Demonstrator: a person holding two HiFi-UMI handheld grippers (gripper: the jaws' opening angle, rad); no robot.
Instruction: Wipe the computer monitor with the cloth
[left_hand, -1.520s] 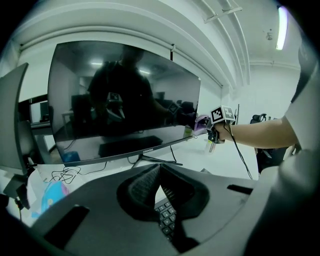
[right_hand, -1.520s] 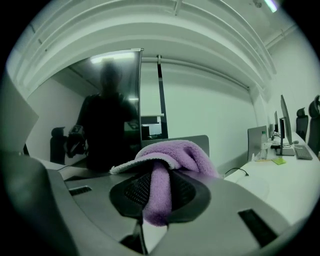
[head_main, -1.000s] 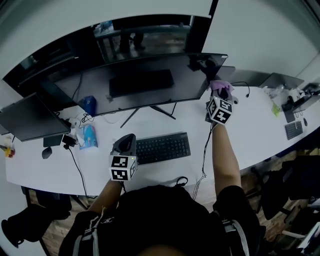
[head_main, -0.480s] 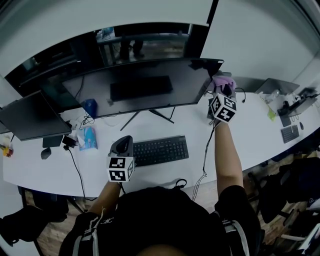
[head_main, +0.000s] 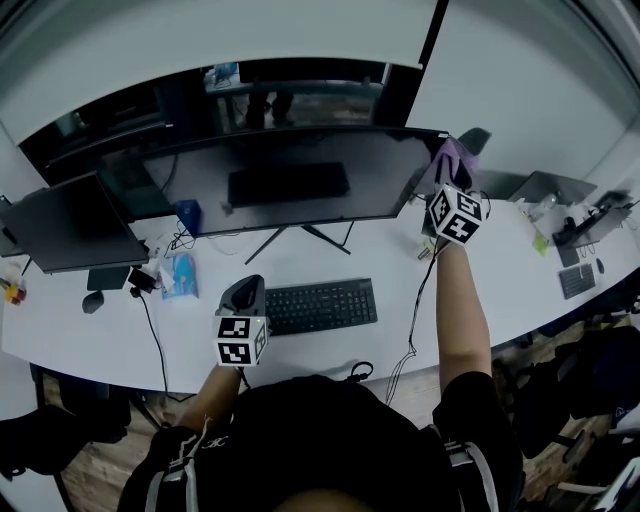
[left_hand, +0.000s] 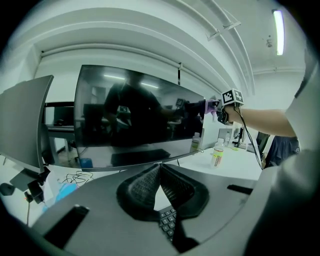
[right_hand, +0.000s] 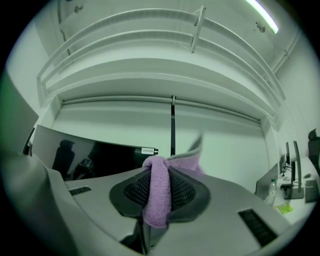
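Right gripper (right_hand: 159, 175) had its jaws clamped on the purple cloth (right_hand: 157, 200), up at the monitor's (head_main: 290, 185) top-right corner. My left gripper (left_hand: 159, 172) hung over the worktop (head_main: 500, 270) by the keyboard (head_main: 320, 305), jaws together, empty.

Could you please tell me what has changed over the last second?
The right tool, shut on the purple cloth, rose along the right edge of the monitor toward its top corner. Nothing was taken hold of or let go. The left tool stayed shut and empty by the keyboard.
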